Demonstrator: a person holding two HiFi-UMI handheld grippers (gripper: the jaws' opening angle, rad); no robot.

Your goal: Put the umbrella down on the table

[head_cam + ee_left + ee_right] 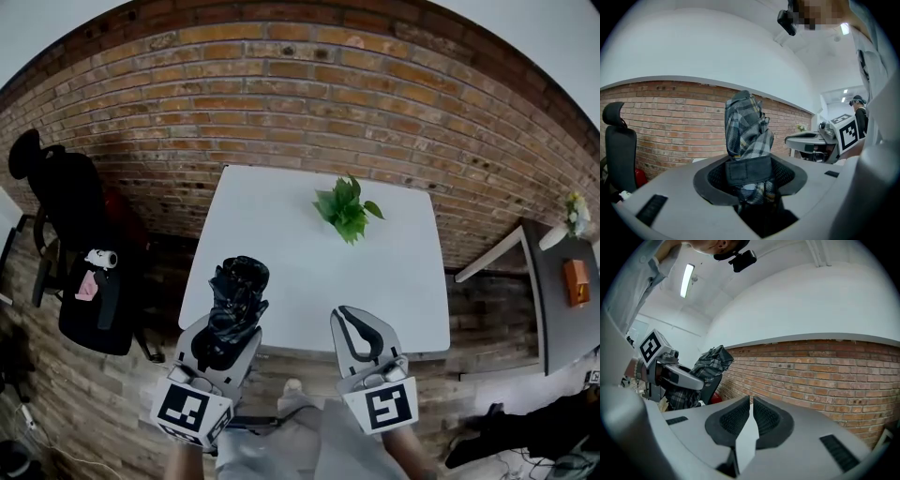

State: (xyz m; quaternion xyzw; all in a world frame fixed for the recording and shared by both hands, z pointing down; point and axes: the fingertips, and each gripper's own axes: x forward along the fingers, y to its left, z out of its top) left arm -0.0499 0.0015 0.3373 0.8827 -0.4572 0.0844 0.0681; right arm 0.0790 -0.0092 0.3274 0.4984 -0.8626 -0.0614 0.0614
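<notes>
Looking down from the head view, a white desk (281, 244) stands against a red brick wall (300, 84), with a small green plant (347, 208) near its far edge. The left gripper (230, 323) is at the lower left, over the desk's near left corner. Its fingers (708, 180) are clamped on a folded umbrella (236, 291) in dark plaid cloth. The umbrella stands upright in the grip, held in the air and not lying on the desk. In the left gripper view the plaid bundle (747, 136) rises between the dark ribbed pads, with its black fastening strap sitting right between them. The right gripper (354, 314) is beside the left one, over the desk's near edge. Its fingers (729, 423) are together with nothing between them. The right gripper view also shows the umbrella (705, 364) off to the left in the other gripper. A black office chair (80, 253) stands left of the desk on a wooden floor (112, 375).
</notes>
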